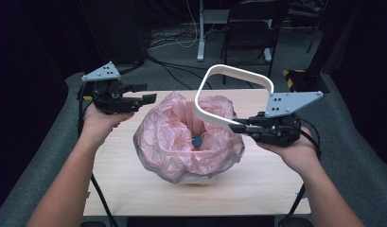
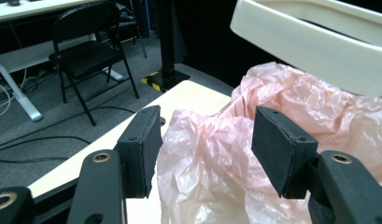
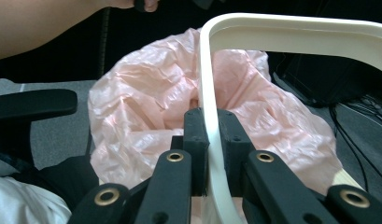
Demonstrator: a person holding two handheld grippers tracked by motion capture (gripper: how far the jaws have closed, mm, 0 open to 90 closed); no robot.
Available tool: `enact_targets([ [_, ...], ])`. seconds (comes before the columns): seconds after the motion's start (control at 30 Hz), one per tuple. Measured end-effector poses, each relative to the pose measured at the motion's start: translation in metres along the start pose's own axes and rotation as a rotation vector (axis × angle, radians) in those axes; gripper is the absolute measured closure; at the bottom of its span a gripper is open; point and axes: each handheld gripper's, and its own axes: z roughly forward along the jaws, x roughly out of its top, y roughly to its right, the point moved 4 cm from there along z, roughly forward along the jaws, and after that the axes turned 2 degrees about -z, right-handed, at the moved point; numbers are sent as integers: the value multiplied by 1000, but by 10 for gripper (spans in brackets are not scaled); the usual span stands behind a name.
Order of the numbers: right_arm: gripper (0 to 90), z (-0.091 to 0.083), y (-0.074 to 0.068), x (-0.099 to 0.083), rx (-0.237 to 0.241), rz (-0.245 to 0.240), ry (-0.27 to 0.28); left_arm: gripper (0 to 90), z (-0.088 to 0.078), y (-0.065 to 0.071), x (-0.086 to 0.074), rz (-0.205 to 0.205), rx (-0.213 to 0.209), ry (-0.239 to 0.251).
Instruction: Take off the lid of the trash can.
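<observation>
Right gripper (image 3: 212, 126) fingers clamp white ring (image 1: 238, 75); left gripper (image 2: 205, 144) fingers spread over pink bag (image 1: 172, 137).

The worktop (image 1: 257, 189) is a pale wooden board with light grain, and it stands on a grey carpet floor (image 1: 39, 156). Near its middle sits a crumpled pink plastic bag (image 1: 172, 142), open at the top. Something small and blue (image 1: 197, 140) shows deep inside the bag.

You see thin, crinkled, faintly glossy pink plastic film (image 1: 177, 137) on a pale matt wood-grain table (image 1: 257, 184), a smooth cream plastic ring (image 1: 238, 75), and matt black tongs (image 3: 208, 135).
</observation>
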Motion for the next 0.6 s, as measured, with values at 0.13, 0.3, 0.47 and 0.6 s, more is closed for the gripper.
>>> enact_targets([
  [0.13,834,-2,5,-5,-27,11,-7,425,1,2,-6,-4,-8,-5],
  [0.3,834,-6,14,-10,-57,32,-16,427,2,5,-13,9,-12,-19],
  [0.47,834,-10,21,-16,-96,45,-26,427,2,9,-16,17,-24,-15],
  [0.6,834,-12,26,-21,-121,60,-28,427,2,12,-18,21,-29,-16],
])
